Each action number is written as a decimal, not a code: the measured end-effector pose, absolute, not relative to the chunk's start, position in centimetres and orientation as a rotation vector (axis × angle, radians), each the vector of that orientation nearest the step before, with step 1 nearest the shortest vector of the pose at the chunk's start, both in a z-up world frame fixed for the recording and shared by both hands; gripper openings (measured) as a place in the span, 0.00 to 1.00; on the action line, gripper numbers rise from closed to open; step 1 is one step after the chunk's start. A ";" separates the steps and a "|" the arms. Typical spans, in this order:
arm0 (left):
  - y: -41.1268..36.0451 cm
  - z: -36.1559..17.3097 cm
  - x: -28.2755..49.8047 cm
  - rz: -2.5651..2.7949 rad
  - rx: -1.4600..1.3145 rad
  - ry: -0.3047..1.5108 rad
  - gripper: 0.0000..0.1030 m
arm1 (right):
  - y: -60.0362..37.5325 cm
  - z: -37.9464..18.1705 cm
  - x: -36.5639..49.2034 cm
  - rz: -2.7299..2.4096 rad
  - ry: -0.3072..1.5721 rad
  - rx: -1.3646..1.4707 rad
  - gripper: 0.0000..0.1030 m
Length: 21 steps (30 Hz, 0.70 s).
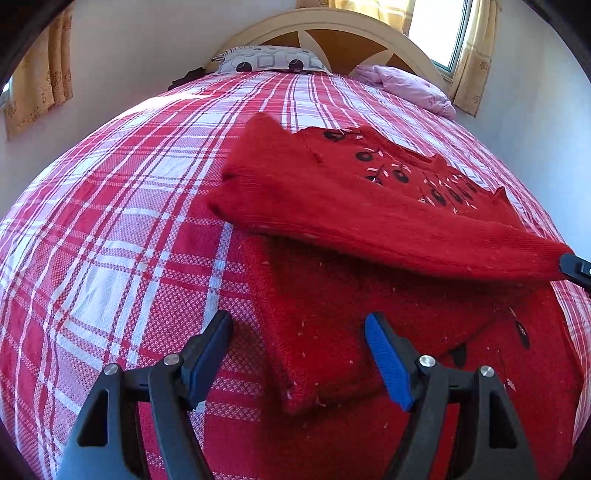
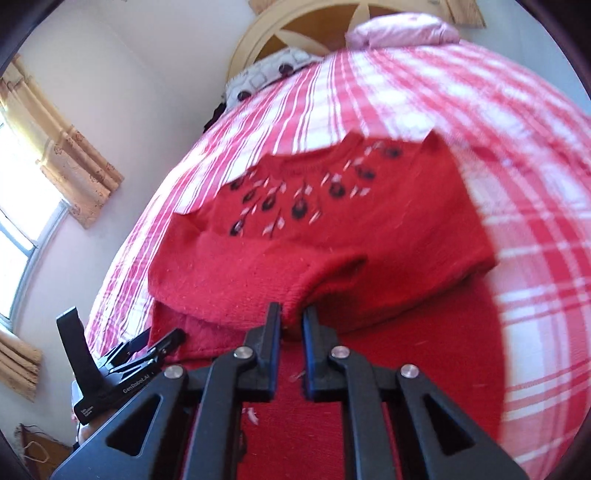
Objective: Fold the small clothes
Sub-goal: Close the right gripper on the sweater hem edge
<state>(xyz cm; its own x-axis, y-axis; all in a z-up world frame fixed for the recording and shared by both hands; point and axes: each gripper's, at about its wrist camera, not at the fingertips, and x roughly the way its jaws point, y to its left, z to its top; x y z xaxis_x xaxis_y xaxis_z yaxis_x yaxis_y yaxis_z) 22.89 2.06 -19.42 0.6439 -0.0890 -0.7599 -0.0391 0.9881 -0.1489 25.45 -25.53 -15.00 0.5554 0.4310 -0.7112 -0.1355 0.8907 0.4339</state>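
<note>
Nearest, the left gripper (image 1: 299, 354) hovers with its blue-padded fingers spread wide, holding nothing, above the lower layer of a small red sweater (image 1: 369, 206) lying on the bed's red-and-white plaid bedspread (image 1: 122, 206). The right gripper (image 2: 291, 319) has its jaws pinched onto a sleeve cuff — probably to carry the sleeve across the body as a fold. The embroidered chest faces up. Farther off lie a patterned pillow (image 1: 269, 61) and a pink bundle (image 1: 410, 86) against the arched headboard (image 1: 332, 22) — nothing blocks the fold.
</note>
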 end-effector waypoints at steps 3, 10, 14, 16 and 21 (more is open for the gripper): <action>2.1 -19.4 22.8 -0.029 -0.158 0.872 0.73 | -27.4 -14.9 24.6 0.303 0.921 0.327 0.13; 1.9 -19.4 22.9 -0.017 -0.134 0.876 0.73 | -30.7 -16.3 22.6 0.212 0.906 0.309 0.13; 1.8 -19.4 22.9 -0.014 -0.128 0.877 0.73 | -30.4 -18.3 22.9 0.227 0.963 0.289 0.14; 1.8 -19.4 22.9 -0.015 -0.132 0.877 0.73 | -30.4 -19.5 23.0 0.225 0.987 0.276 0.14; 2.1 -19.3 22.8 -0.028 -0.164 0.868 0.73 | -31.2 -19.4 22.5 0.242 0.974 0.299 0.15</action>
